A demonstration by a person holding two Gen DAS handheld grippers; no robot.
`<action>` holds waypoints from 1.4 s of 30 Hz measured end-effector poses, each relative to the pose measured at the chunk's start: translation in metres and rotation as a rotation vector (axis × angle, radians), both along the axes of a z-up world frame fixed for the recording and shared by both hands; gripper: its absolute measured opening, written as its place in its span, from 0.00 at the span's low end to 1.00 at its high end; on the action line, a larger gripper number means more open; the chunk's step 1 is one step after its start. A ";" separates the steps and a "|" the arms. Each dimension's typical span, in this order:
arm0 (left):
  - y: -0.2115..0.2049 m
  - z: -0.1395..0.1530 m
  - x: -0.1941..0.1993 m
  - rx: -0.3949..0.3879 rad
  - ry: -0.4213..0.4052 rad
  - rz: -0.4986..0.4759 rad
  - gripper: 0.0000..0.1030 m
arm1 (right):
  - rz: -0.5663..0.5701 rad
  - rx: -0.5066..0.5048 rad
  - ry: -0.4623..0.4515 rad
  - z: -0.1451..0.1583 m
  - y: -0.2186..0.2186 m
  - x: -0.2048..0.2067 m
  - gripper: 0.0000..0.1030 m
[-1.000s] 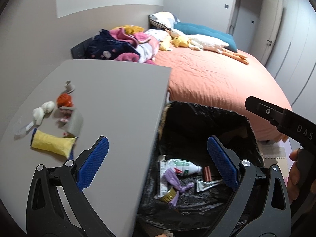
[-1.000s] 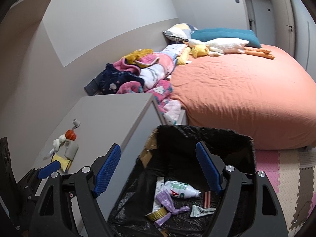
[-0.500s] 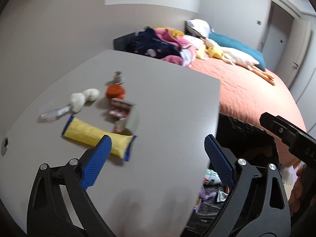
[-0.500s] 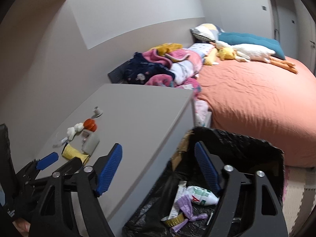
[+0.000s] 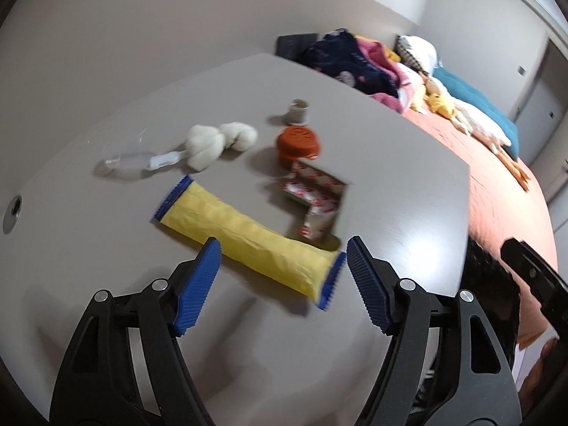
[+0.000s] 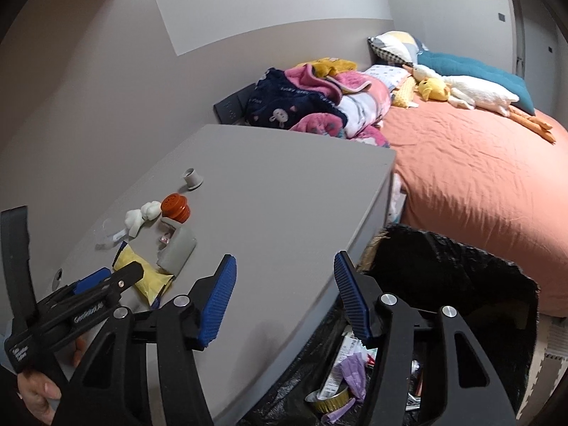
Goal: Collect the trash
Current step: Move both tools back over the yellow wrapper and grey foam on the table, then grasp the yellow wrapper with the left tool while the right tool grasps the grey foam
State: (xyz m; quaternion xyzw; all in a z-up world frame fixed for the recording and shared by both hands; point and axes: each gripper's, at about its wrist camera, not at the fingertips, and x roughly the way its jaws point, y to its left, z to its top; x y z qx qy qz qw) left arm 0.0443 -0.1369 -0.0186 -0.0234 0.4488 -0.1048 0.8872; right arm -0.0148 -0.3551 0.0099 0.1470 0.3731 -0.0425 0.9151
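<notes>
Trash lies on the grey table [image 5: 390,163]: a yellow wrapper with blue ends [image 5: 248,245], a red-and-white carton [image 5: 316,198], an orange lid [image 5: 298,142], a small grey cap [image 5: 297,112], white wads [image 5: 220,138] and a clear plastic piece [image 5: 131,161]. My left gripper [image 5: 282,284] is open and empty, just in front of the yellow wrapper; it also shows in the right wrist view [image 6: 103,284]. My right gripper [image 6: 284,305] is open and empty over the table's edge beside the black-lined bin [image 6: 461,269], which holds several bits of trash [image 6: 348,380].
A bed with an orange sheet [image 6: 479,177] stands beyond the table and bin, with piled clothes [image 6: 319,103], pillows and a plush goose [image 6: 475,92]. The wall runs along the table's left side. A cable hole [image 5: 14,207] sits at the table's left.
My left gripper has swung left from over the bin to the table and closed in on the yellow wrapper. My right gripper has shifted left, now partly over the table's edge.
</notes>
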 end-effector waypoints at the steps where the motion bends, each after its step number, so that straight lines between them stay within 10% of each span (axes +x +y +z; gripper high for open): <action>1: 0.002 -0.003 0.003 -0.006 0.011 0.012 0.66 | 0.004 -0.002 0.001 -0.001 0.002 0.003 0.58; 24: 0.025 -0.029 0.039 0.030 0.118 0.064 0.37 | 0.126 0.013 0.041 -0.019 0.043 0.056 0.58; 42: 0.045 -0.011 0.030 0.019 -0.049 0.049 0.15 | 0.202 0.017 0.094 -0.036 0.091 0.093 0.55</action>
